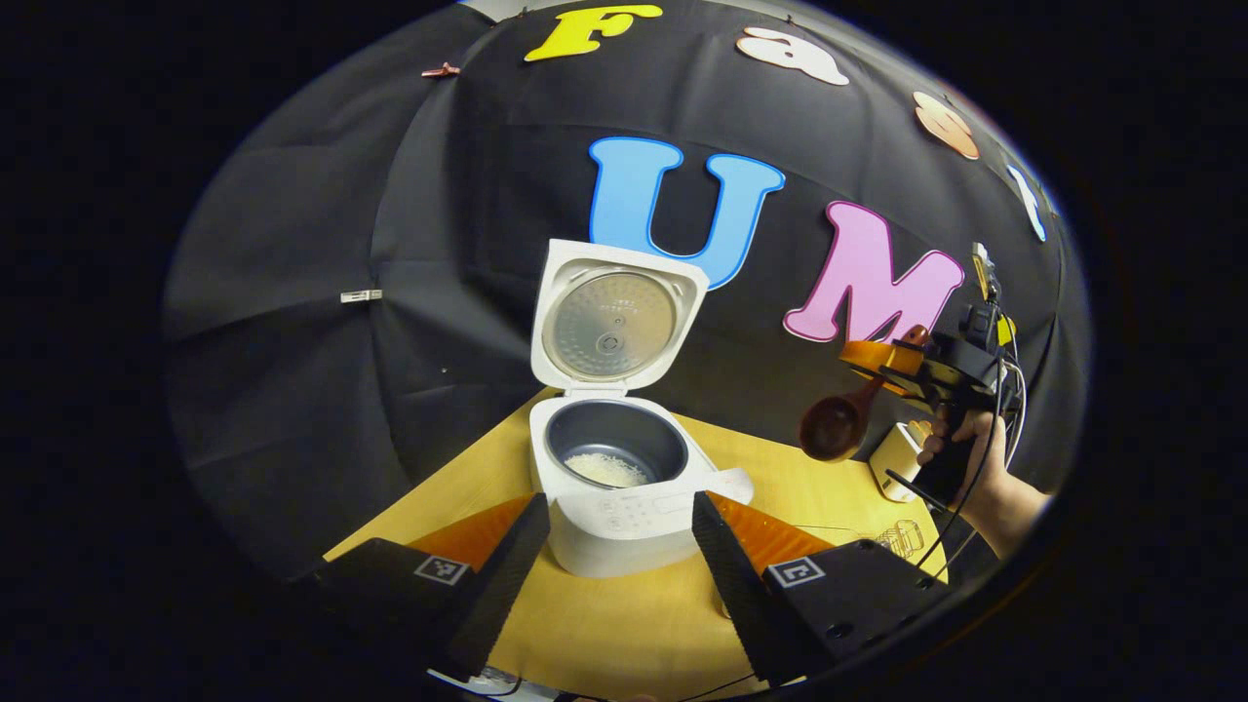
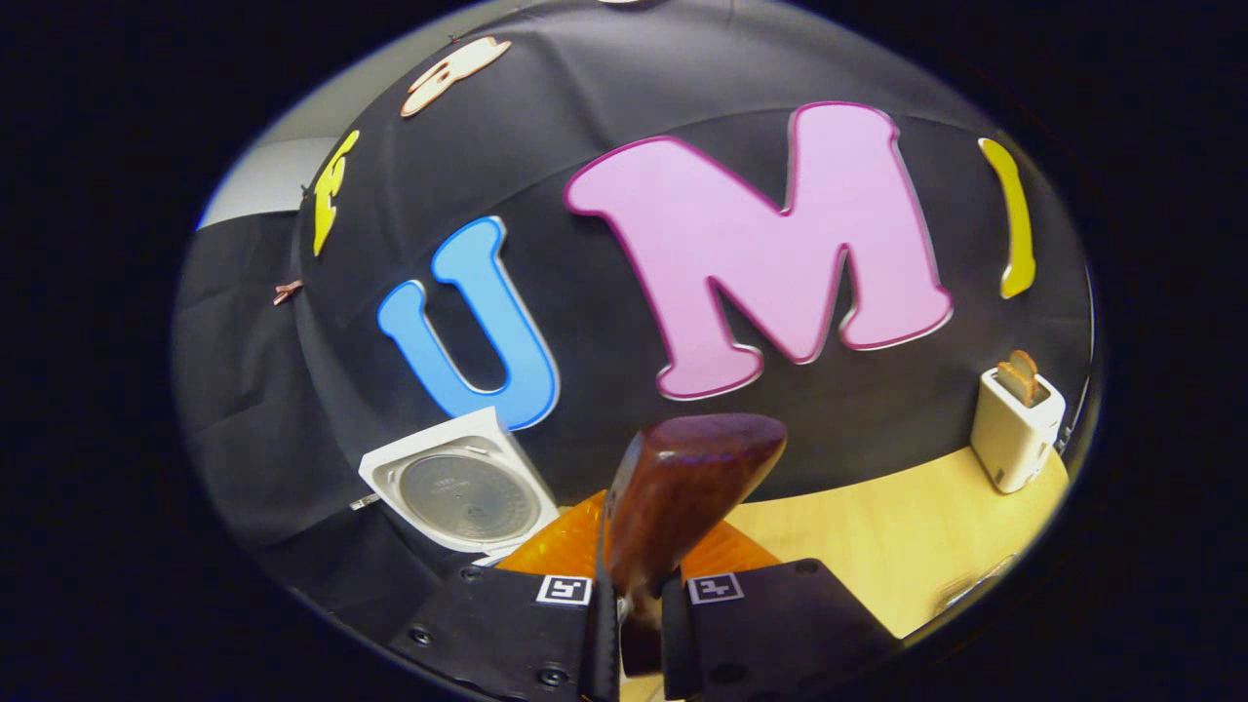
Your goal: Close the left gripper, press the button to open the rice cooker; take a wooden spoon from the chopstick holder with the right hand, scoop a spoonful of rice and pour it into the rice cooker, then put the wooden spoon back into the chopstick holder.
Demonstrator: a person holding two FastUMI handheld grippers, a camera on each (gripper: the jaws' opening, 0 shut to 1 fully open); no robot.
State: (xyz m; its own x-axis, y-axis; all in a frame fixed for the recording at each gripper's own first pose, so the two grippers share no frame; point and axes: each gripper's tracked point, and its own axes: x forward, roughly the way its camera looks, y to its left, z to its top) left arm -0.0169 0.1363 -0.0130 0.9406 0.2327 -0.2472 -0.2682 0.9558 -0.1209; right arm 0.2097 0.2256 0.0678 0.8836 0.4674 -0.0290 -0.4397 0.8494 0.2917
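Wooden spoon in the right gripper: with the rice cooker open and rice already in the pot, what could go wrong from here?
1. The right gripper holds the wooden spoon by its handle, in the air and away from the holder. The spoon could twist or slip before it is put back.
2. The holder looks light and already has something in it, so a crooked insertion might tip it.
3. The left gripper, open, sits close to the rice cooker and could nudge it.

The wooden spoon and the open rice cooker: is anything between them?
No. In the left gripper view, the wooden spoon hangs right of the rice cooker, with only bare table between.
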